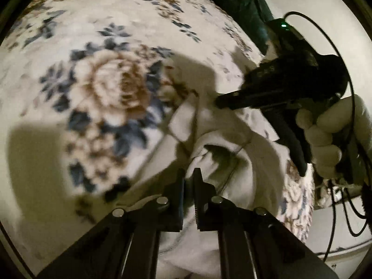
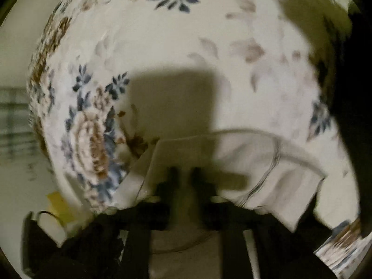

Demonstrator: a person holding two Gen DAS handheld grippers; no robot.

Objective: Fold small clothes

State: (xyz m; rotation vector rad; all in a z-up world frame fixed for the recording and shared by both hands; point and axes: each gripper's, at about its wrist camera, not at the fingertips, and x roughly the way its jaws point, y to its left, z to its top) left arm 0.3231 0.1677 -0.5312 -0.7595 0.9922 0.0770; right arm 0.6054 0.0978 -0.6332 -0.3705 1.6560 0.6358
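A small white garment [image 1: 234, 139] hangs above a floral bedspread [image 1: 109, 88], held between both grippers. My left gripper [image 1: 188, 174] is shut on the garment's near edge, with cloth between its jaws. My right gripper [image 1: 220, 101], seen from the left wrist view in a white-gloved hand [image 1: 330, 134], pinches the far edge. In the right wrist view, which is blurred, the garment [image 2: 267, 169] drapes over my right gripper [image 2: 183, 172], whose fingers are close together on the cloth.
A dark green pillow or cloth [image 1: 234, 2] lies at the bed's far edge. Black cables [image 1: 348, 69] loop from the right gripper. A yellow object [image 2: 58, 204] and pale floor show beside the bed at the lower left.
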